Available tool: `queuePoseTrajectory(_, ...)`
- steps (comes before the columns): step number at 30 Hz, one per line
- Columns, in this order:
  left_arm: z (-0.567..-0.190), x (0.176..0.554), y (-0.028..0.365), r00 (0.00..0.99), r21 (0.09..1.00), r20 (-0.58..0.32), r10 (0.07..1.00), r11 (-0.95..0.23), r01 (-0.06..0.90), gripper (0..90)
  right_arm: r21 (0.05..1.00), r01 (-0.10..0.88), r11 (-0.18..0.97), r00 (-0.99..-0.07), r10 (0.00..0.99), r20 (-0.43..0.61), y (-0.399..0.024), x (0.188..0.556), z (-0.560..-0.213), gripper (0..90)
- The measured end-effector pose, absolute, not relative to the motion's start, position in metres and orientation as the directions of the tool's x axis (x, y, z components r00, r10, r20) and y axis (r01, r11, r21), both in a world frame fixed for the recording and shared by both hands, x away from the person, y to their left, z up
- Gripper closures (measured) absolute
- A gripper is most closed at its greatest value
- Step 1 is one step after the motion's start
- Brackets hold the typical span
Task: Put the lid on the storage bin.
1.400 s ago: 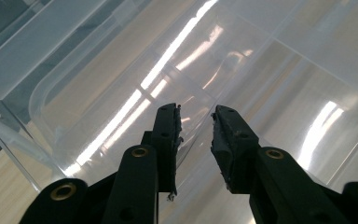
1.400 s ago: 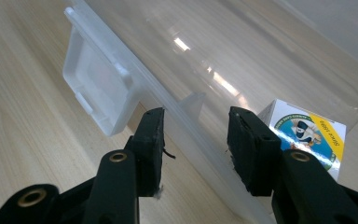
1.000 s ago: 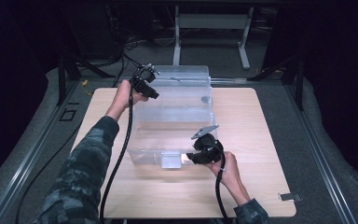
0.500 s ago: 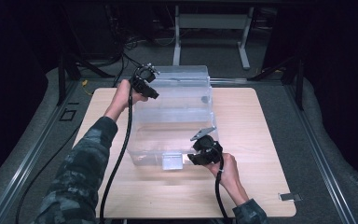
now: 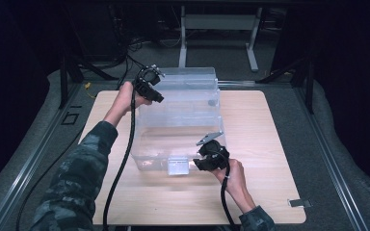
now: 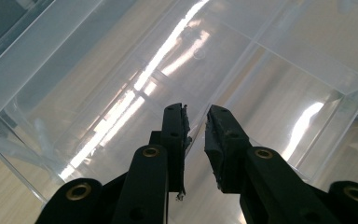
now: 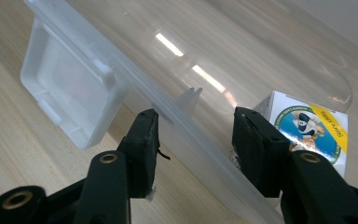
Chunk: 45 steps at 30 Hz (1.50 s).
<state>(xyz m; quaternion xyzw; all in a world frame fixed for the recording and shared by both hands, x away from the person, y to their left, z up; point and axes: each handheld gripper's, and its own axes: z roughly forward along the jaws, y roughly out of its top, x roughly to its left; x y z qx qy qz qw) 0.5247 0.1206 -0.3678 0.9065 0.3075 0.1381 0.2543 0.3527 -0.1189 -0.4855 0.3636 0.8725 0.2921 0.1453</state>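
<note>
Progress judged as early: clear plastic bin point(image 5: 178, 120) standing on the wooden table point(image 5: 270, 144), neither rim gripped yet, so the grasp and any lift or shift left to do. Left gripper point(image 5: 149, 86) held at the bin's far-left upper corner, jaws nearly pressed together with only a thin gap showing in the left gripper view point(image 6: 196, 135), an edge of the bin wall lined up with that gap; cannot tell whether actually pinched. Right gripper point(image 5: 207, 159) held at the bin's near rim, toward its right end, jaws spread wide and straddling the rim lip point(image 7: 186, 126) without closing on it. Bin itself: rectangular, thin-walled, transparent and glossy, streaked with bright reflections, wood grain visible through the floor. On the bin's near face, a frosted, squarish latch tab point(image 7: 67, 86) hanging down, with moulded ribs along the rim beside it. Inside the bin, just behind the near wall, a small printed carton point(image 7: 307, 126), white with a blue and yellow label. Table top pale, matte, straight-grained, with rounded corners.
</note>
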Motion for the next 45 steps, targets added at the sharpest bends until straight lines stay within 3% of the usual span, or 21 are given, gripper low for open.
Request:
queuePoseTrajectory(22, -0.358, 0.467, 0.133, 0.802, 0.616, 0.148, 0.579, -0.688, 0.383, 78.5, 0.610, 0.552, 0.568, -0.693, 0.720, -0.043, -0.119, 0.353, -0.485, 51.3)
queuePoseTrajectory(25, -0.360, 0.458, 0.135, 0.799, 0.628, 0.187, 0.572, -0.695, 0.351, 78.7, 0.609, 0.552, 0.569, -0.695, 0.718, -0.042, -0.119, 0.353, -0.485, 51.3)
queuePoseTrajectory(45, -0.367, 0.425, 0.141, 0.802, 0.671, 0.161, 0.575, -0.659, 0.338, 78.8, 0.596, 0.558, 0.578, -0.695, 0.718, -0.046, -0.118, 0.353, -0.485, 50.2)
